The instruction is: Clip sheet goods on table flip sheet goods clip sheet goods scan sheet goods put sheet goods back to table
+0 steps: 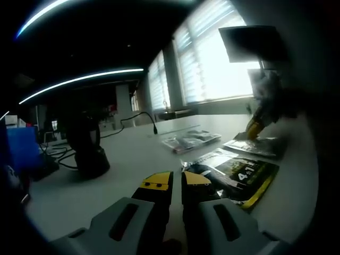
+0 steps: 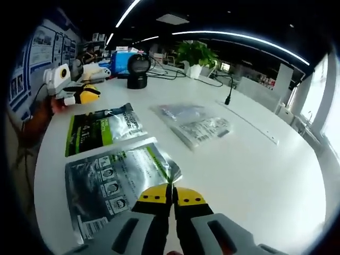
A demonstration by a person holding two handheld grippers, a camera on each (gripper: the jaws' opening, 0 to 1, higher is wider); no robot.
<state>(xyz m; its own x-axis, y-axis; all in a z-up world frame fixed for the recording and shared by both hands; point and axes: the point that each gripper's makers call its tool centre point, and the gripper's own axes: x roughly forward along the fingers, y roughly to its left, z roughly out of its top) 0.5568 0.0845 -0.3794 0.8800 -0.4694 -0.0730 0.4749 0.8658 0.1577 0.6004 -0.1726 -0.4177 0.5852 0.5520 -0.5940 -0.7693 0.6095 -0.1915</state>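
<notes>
In the right gripper view we are seeing, from left to right, the left gripper (image 2: 79, 94) hovering at the far left edge of the white table (image 2: 265, 159), then a green-and-black printed flat pouch (image 2: 101, 129), then a silver foil pouch with a green stripe and face pictures (image 2: 117, 183) just beyond the right gripper (image 2: 171, 197), and further right a clear crinkled plastic packet (image 2: 195, 125). Behind them a black scanner on a stand (image 2: 138, 70) is standing.

Both grippers are pressed together and pinching nothing; in the left gripper view the left gripper (image 1: 175, 180) is hanging just short of the green-and-black pouch (image 1: 244, 178).

We are judging that the first clip is not yet made. To do it well we should be spreading the jaws, coming in low at a free edge, and biting the margin only.

The silver pouch is lying flat, its long axis running away from the right gripper, slanted toward the left.
</notes>
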